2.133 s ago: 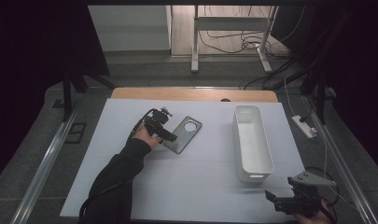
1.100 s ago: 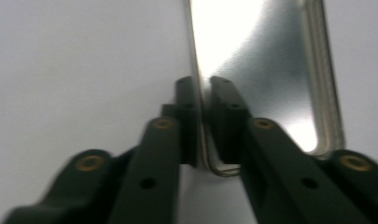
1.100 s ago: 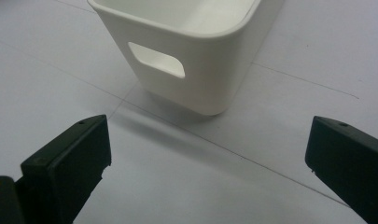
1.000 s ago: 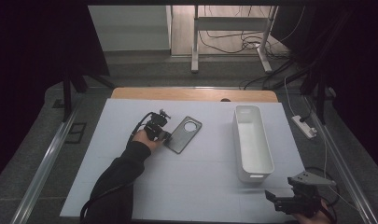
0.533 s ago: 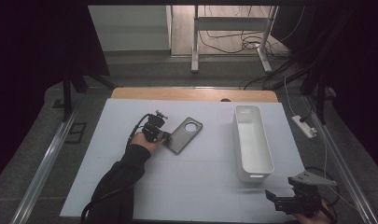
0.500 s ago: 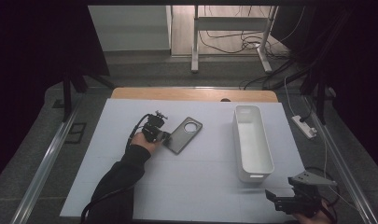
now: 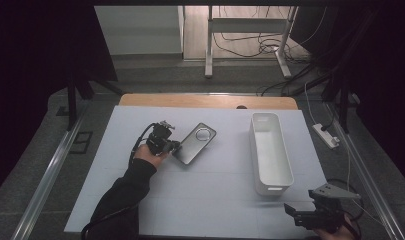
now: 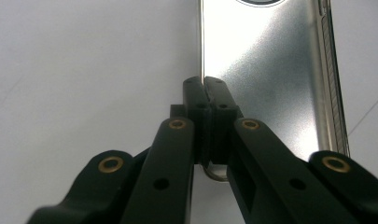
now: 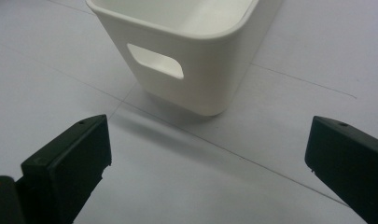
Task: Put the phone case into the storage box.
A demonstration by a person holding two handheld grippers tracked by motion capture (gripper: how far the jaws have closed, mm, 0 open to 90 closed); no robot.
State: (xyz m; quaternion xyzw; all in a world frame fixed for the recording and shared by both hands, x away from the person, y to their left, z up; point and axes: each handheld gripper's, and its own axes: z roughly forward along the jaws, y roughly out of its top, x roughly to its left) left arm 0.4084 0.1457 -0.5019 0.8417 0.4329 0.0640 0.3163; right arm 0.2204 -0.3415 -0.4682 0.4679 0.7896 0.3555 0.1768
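Fingers (image 8: 222, 95) of your left gripper (image 7: 173, 148) are pressed together on the near edge of the phone case (image 8: 261, 79), which lies on the white tabletop (image 7: 205, 200) left of the bin (image 7: 270, 150). Your right gripper's (image 9: 207, 158) fingers stand spread wide, holding nothing, just before the bin's near end.

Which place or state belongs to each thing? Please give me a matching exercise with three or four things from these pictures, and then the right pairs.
Things:
1. left gripper
2. right gripper
3. phone case
4. white bin

Places or states:
A. jaws wide apart, nothing between them
B. stands empty at the right side of the white mat
C. jaws shut on a thin edge
D. grey, with a round hole at its far end

Pairs: 1-C, 2-A, 3-D, 4-B
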